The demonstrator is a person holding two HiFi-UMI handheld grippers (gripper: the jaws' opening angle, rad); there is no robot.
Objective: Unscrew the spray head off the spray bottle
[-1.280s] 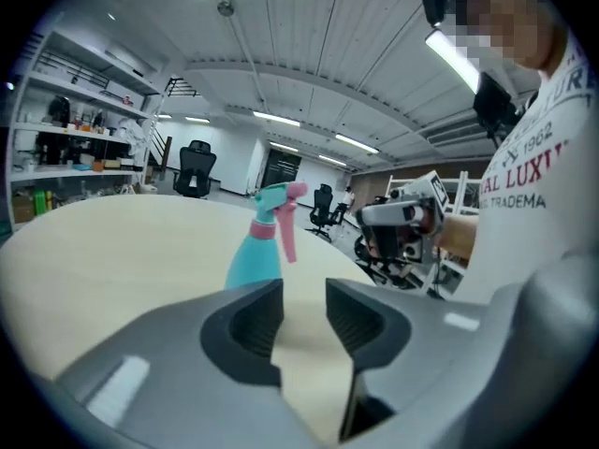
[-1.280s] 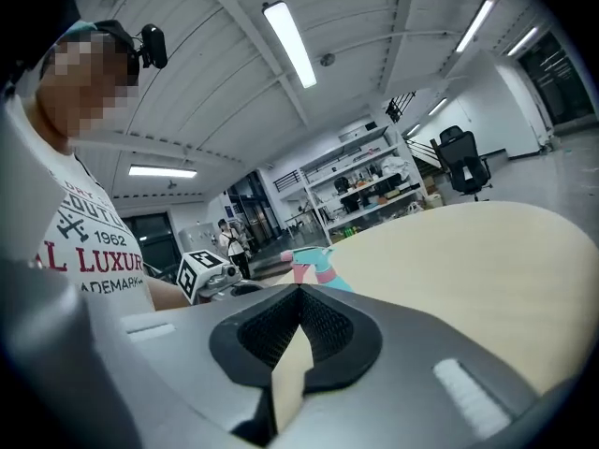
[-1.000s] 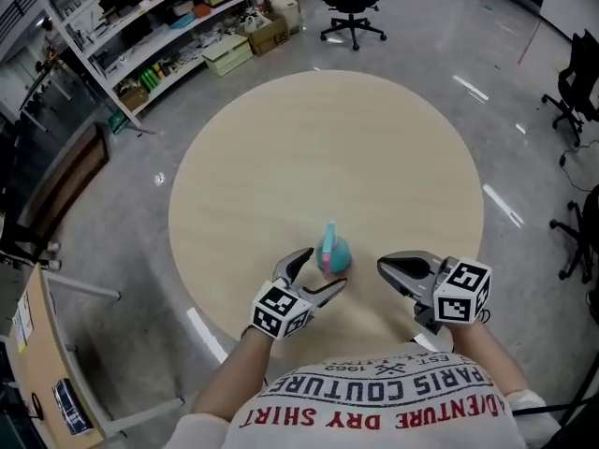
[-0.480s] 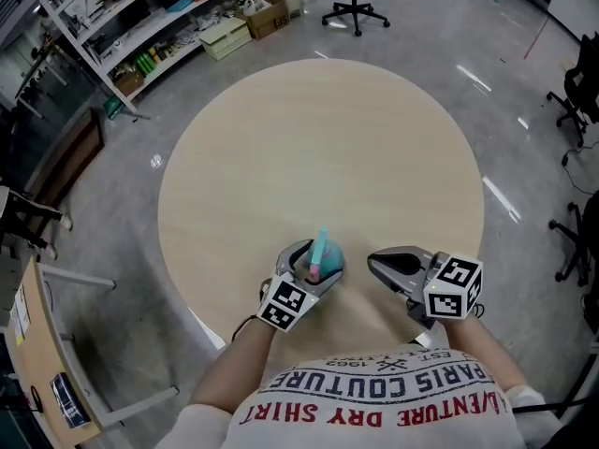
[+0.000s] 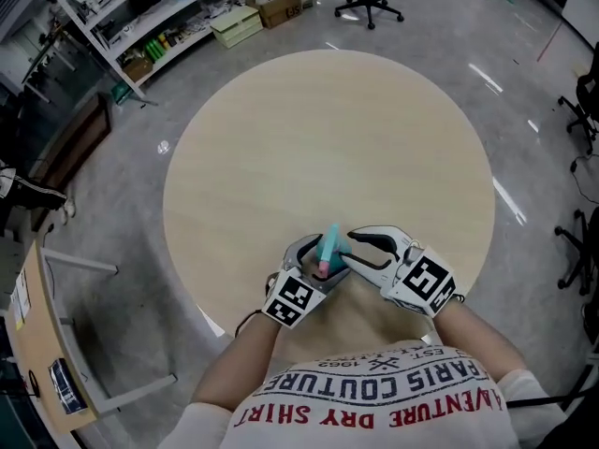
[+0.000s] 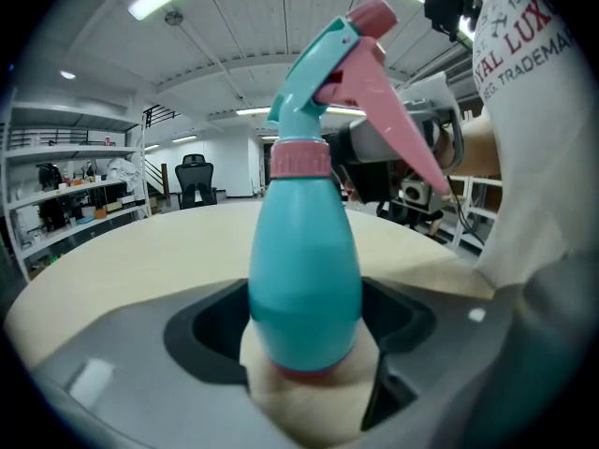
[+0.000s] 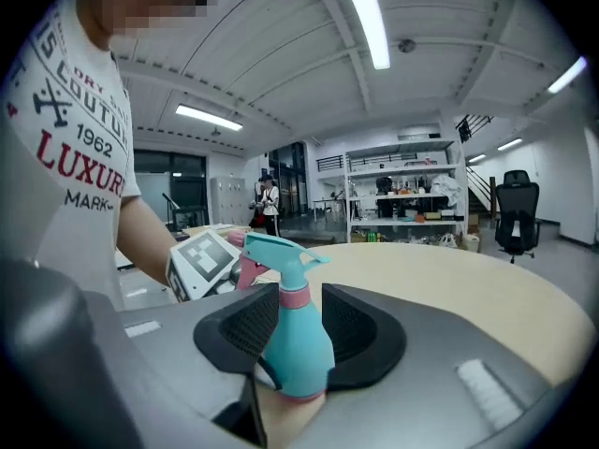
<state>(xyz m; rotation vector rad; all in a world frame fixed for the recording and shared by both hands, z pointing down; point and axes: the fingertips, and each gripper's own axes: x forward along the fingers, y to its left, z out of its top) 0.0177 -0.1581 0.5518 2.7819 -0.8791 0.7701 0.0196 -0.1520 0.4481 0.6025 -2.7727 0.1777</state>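
On the round table [image 5: 328, 138] near shelving [image 5: 159, 17], left tongs [image 5: 316, 258] clasp the spray bottle [image 6: 304, 269]; right tongs [image 5: 351, 249] are opening around it.

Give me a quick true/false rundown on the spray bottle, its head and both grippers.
1. The spray bottle stands upright on the table. True.
2. The spray head is already off. False: it sits on the pink collar.
3. The spray bottle's body stands between the left gripper's jaws. True.
4. The right gripper is well clear of the spray bottle. False: the bottle's upper part stands between its jaws, which are opening.
5. The trigger is teal. False: it is pink.
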